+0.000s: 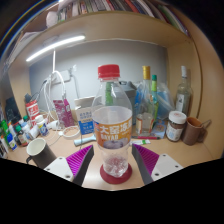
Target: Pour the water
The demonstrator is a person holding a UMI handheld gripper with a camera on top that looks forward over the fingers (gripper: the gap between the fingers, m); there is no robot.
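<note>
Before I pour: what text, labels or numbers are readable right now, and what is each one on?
Bottle, red-capped, between the gripper fingers: its blue-and-white label carries large characters, too blurred to read.
Pink carton behind and to the side: print is there, unreadable.
Small bottles and jar on the desk: labels too small to read.
Nothing can be quoted with confidence.

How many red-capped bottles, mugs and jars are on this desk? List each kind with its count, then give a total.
Red-capped bottle, standing between the fingers: 1
Mugs, one left and one right of the bottle: 2
Jar, beside the right mug: 1
Total: 4
</note>
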